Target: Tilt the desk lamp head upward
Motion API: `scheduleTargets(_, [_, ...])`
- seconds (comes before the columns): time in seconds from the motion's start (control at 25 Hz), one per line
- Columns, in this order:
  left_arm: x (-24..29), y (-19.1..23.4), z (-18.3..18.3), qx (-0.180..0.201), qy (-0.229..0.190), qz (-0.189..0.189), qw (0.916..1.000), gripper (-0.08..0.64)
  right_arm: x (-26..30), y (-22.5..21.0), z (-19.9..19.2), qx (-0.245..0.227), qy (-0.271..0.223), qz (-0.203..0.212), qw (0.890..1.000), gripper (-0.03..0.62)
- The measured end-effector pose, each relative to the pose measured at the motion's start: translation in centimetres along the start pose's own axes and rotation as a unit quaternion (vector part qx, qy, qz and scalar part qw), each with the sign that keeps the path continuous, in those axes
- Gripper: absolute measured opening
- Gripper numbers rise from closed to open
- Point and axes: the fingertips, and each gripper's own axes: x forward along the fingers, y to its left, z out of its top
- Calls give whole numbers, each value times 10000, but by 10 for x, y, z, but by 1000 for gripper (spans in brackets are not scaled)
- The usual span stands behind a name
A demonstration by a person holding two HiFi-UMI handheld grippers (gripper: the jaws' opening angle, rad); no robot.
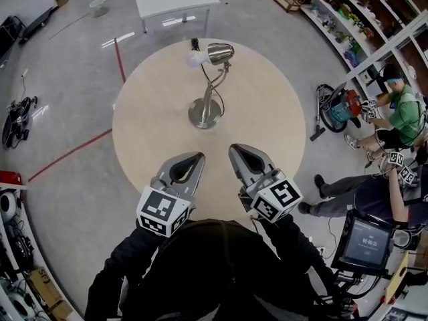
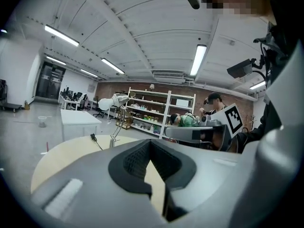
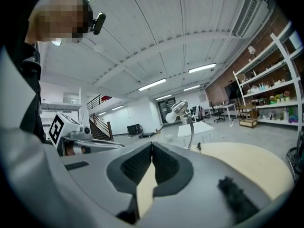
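Table (image 1: pixel 154 126) edge behind person (image 1: pixel 214 266), lamp (image 1: pixel 204 114) fully visible, left tool (image 1: pixel 196 156), right tool (image 1: pixel 236 150) closed

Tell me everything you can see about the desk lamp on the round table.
The desk lamp looks like silvery metal: a round base, a thin curved neck and a bell-shaped head with a white bulb poking out. It stands upright on the pale round table, with its head pointing sideways. A black cord lies behind it. Only the table touches it.
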Motion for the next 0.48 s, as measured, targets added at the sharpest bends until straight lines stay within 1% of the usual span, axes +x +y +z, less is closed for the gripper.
scheduleTargets(0.2, [1,6,-7,-91,64,61,9999,6,-1,-1,-2,-142,73,-78,9998,5])
scheduleTargets(0.48, [-2,13,-5,-107,54,202,9997,5,-3,-4,-3,-105,39,-126,9999,5])
